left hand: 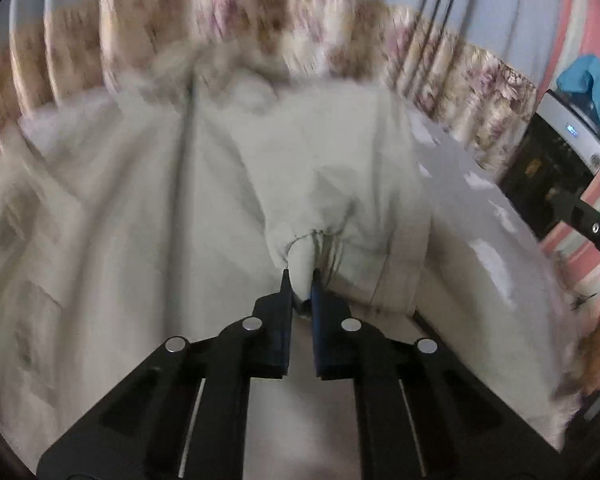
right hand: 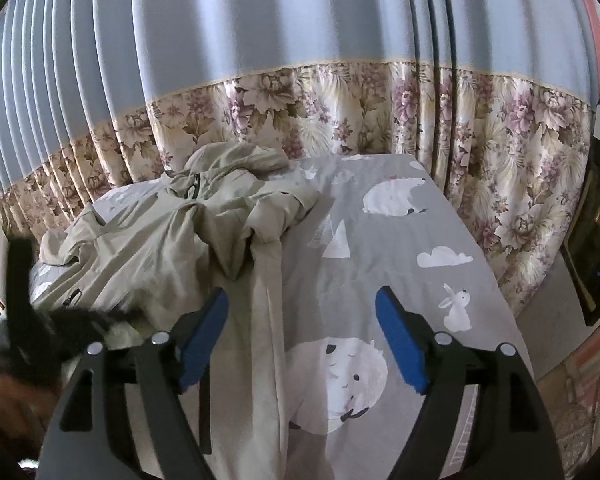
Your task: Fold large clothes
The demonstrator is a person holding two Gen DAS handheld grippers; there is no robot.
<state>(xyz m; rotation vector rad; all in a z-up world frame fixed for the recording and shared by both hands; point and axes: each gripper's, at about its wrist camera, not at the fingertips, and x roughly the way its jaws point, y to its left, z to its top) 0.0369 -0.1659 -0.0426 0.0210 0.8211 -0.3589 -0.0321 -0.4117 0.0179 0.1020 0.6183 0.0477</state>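
Observation:
A large pale beige jacket [right hand: 172, 240] with a dark front zip lies spread on a bed, its hood towards the curtain. In the left wrist view the jacket [left hand: 132, 208] fills the frame, blurred. My left gripper [left hand: 300, 280] is shut on a bunched sleeve end [left hand: 302, 256] and holds it over the jacket body. My right gripper [right hand: 302, 300] is open and empty, hovering above the jacket's right edge and the bed sheet. The left gripper also shows in the right wrist view [right hand: 60, 320], blurred, at the far left.
The bed has a grey sheet [right hand: 400, 240] printed with white bears, clouds and a rabbit. A blue and floral curtain [right hand: 300, 80] hangs close behind the bed. A dark cabinet [left hand: 548, 176] with a blue cloth on top stands at the right.

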